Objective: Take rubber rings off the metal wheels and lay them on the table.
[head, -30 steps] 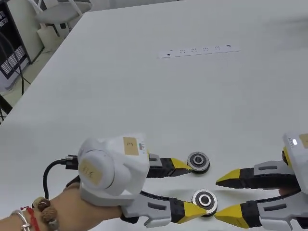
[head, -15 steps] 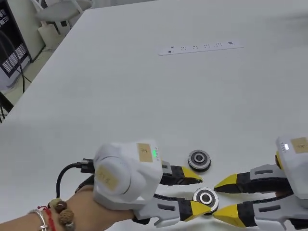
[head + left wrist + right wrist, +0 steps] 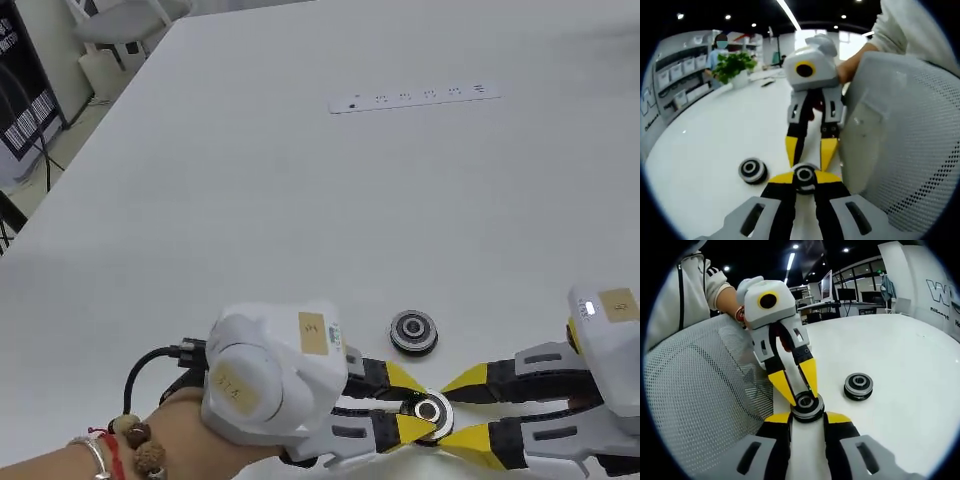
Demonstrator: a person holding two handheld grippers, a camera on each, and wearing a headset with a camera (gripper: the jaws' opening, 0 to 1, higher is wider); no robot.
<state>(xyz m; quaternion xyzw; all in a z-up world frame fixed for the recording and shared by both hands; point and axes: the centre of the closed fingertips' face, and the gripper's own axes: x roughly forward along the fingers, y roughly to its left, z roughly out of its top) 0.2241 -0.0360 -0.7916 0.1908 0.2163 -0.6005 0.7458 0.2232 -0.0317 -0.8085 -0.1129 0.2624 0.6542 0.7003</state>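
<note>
Wheel caught between my two hand-held grippers, right by the bench edge.

Left hand-held gripper [image 3: 408, 403] is narrowed tight onto the near wheel [image 3: 428, 410], yellow tips touching its rim on both sides. My right hand-held gripper [image 3: 458, 410] comes in from the opposite side with its tips against the same wheel and set a touch wider, so I cannot tell if it is clamped. The second wheel [image 3: 413, 331] lies flat just beyond, apart from both sets of jaws. Past it the white bench [image 3: 300, 180] runs open up to the power strip [image 3: 415, 97], and its left edge slants away at the far left. A mesh chair back [image 3: 705, 390] crowds the bench edge beside the near wheel.
</note>
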